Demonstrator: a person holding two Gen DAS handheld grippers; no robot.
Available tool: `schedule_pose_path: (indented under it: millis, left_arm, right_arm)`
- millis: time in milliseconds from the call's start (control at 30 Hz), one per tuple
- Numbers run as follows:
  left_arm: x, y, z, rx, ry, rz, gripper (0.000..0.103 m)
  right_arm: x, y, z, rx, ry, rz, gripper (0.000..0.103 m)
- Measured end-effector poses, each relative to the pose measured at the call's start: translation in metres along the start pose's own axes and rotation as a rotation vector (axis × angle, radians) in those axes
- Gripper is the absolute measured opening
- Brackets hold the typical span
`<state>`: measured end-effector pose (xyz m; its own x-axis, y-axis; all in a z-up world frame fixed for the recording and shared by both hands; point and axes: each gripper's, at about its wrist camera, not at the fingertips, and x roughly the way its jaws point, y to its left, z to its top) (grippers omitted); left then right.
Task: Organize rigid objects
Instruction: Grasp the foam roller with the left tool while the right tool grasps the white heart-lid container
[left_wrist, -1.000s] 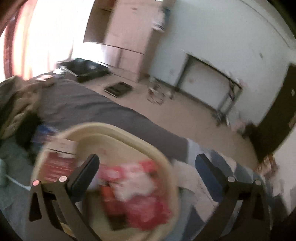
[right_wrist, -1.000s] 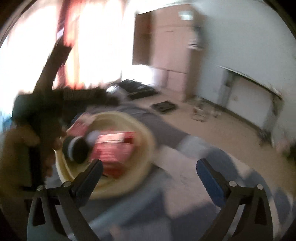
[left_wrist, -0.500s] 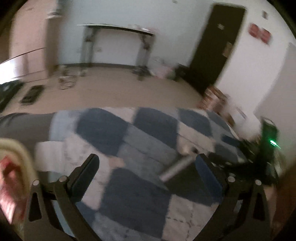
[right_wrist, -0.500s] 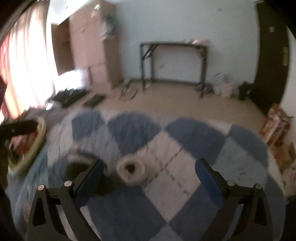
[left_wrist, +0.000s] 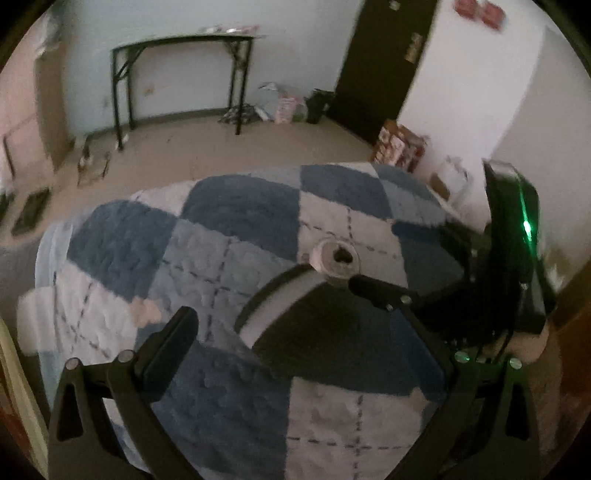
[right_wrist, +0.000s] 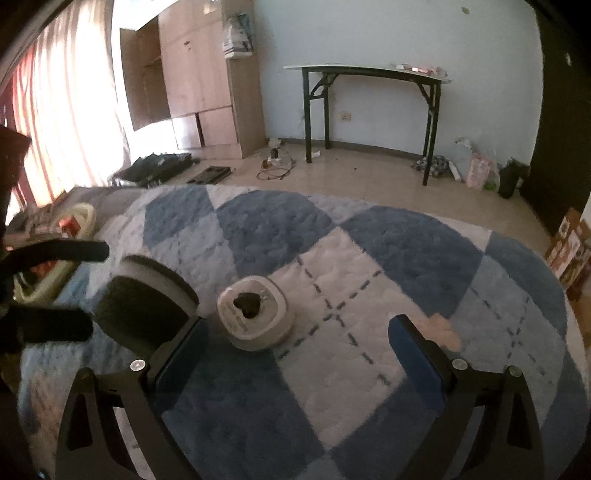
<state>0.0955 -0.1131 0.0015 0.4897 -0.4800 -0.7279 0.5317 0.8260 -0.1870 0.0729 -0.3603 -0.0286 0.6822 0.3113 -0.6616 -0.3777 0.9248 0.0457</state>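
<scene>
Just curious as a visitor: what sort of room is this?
Probably a bedroom in a home: a blue and white checked quilt covers what looks like a bed, with a wooden wardrobe and a folding table against the walls.

Blanket (right_wrist: 388, 240): blue, pale-blue and white checks with dashed dark stitching. Round container (right_wrist: 255, 314): cream with a black centre. Basket (right_wrist: 79, 218): pale yellow, red contents. Table (right_wrist: 369, 74): black frame.

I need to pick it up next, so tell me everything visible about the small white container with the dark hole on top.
The white container is a squat, rounded-square tub, apparently plastic, with a dark heart-shaped opening in its flat top and faint print beside it. It sits upright on the blue-and-white checked blanket, ahead of the open right gripper, untouched.
</scene>
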Motion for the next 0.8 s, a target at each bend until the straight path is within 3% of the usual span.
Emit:
schedule_pose_path:
  millis: [200, 333, 567, 800]
  left_arm:
    - [0.003, -0.004, -0.005, 0.080, -0.013, -0.024, 0.103]
    - [0.011, 0.002, -0.004, 0.045, -0.023, -0.060, 0.103]
    - [0.012, 0.003, -0.008, 0.081, -0.003, -0.067, 0.103]
    - [-0.001, -0.007, -0.015, 0.200, -0.037, -0.106, 0.103]
  right_arm:
    - [0.008, 0.001, -0.003, -0.028, 0.006, 0.028, 0.100]
    - [0.018, 0.002, -0.002, -0.015, 0.015, 0.021, 0.099]
    - [0.033, -0.001, -0.003, -0.003, 0.049, 0.019, 0.099]
    - [0.039, -0.004, -0.003, 0.016, 0.059, 0.025, 0.101]
